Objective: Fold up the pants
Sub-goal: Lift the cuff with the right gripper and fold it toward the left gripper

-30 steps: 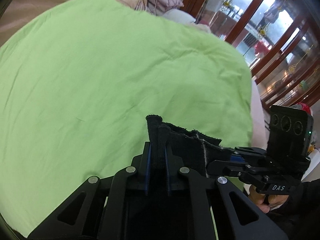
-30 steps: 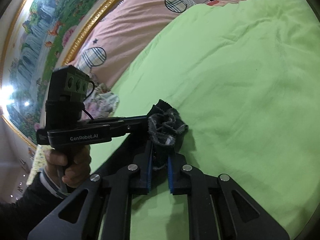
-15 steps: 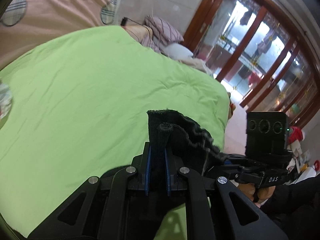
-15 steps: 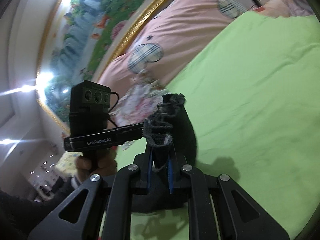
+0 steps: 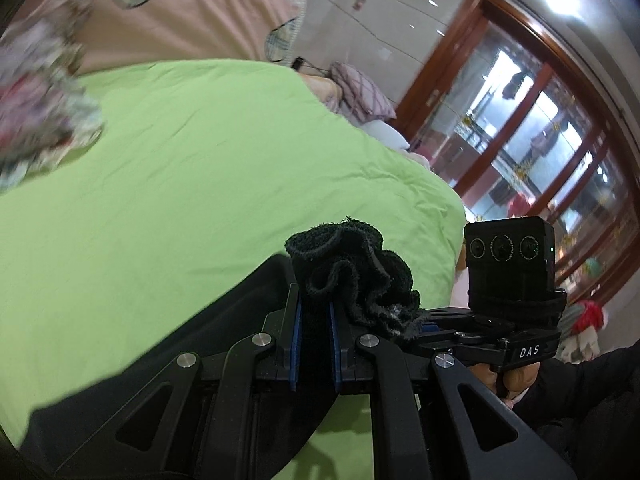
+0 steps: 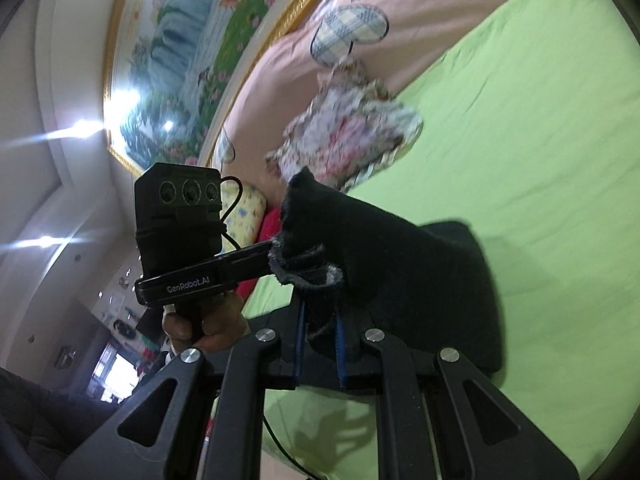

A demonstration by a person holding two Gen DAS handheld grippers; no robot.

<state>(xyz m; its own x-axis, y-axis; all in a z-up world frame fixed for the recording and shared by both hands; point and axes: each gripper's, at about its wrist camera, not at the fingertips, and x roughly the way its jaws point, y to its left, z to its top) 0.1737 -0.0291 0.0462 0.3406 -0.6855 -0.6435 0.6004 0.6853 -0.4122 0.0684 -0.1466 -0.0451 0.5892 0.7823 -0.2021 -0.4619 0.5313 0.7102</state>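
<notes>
The black pants (image 5: 352,276) are held up over the green bedsheet (image 5: 200,200) by a bunched edge. My left gripper (image 5: 314,314) is shut on that bunch, and dark cloth hangs down to its left. In the right wrist view my right gripper (image 6: 320,318) is shut on the same black pants (image 6: 420,272), which drape to the right onto the green bedsheet (image 6: 540,160). The two grippers sit close side by side. The right gripper (image 5: 430,322) shows beside the bunch in the left wrist view. The left gripper (image 6: 270,256) reaches into the cloth in the right wrist view.
A floral cloth (image 6: 352,136) lies on the sheet near the pink pillows (image 5: 192,12). A framed painting (image 6: 192,60) hangs above the bed's head. A checked purple cushion (image 5: 360,92) and wooden glass doors (image 5: 540,140) are past the bed's far side.
Both grippers have risen and swung toward the head of the bed with the pants' edge in them. More black cloth now hangs lifted off the sheet.
</notes>
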